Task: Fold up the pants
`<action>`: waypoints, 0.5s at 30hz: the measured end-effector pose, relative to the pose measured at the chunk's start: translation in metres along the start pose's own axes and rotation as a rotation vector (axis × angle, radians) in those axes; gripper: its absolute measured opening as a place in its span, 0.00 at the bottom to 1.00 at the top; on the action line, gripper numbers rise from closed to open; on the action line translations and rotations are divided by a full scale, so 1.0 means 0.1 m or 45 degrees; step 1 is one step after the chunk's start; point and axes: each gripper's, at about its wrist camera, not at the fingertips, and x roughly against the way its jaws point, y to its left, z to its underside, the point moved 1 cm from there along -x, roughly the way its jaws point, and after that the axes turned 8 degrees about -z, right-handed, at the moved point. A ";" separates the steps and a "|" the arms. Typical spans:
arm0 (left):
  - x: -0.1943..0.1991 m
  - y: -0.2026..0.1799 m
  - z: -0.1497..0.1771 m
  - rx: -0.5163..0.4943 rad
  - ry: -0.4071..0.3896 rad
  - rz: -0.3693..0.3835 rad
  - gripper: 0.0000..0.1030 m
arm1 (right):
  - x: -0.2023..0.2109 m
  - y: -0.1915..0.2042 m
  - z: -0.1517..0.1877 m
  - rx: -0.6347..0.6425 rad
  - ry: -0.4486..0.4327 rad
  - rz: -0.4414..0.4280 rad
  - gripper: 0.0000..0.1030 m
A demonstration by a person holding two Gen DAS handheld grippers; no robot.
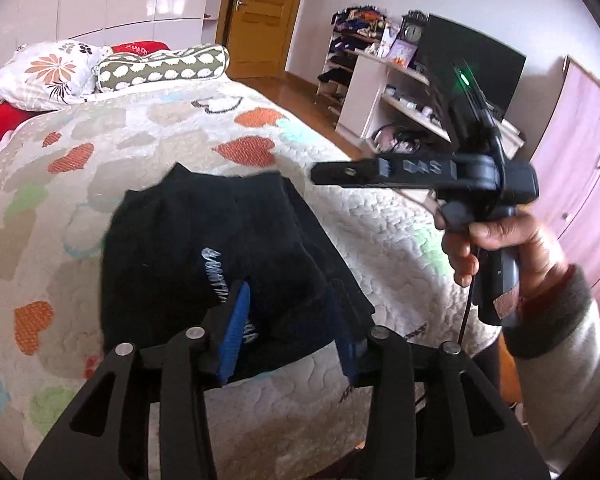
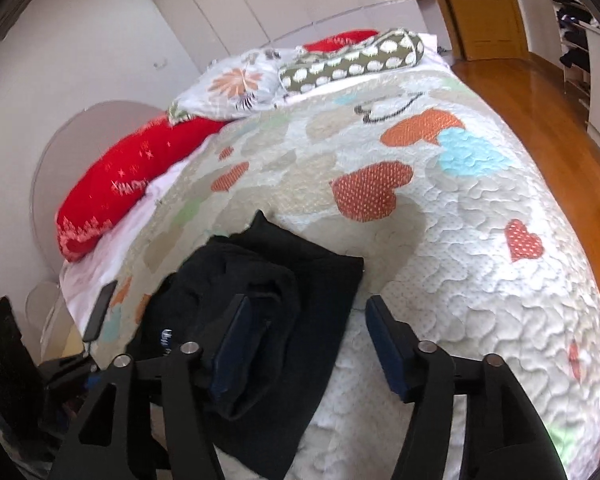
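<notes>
STEP: final tidy | black folded fabric pants point(image 1: 204, 248) on heart-patterned quilted bed point(image 1: 380, 216) | my left gripper point(image 1: 288, 328) nearest, fingers apart, straddling near edge, gripping nothing | my right gripper point(image 2: 304, 344) wide, empty, pants to its left

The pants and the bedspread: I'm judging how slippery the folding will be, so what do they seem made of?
The pants look like soft, matte black knit, probably fleece or jersey: thick rounded folds, no sheen. The bedspread looks like quilted cotton: stitched puffy scallops, matte, printed hearts.

Black pants point(image 1: 188, 256), folded into a thick rumpled bundle with pale lettering on top, lie on the heart-patterned quilt point(image 1: 148, 128), at six o'clock.
</notes>
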 end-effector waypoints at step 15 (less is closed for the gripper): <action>-0.14 0.59 0.11 0.144 0.031 -0.213 0.59 | -0.51 0.20 0.32 -0.078 0.123 -0.100 0.76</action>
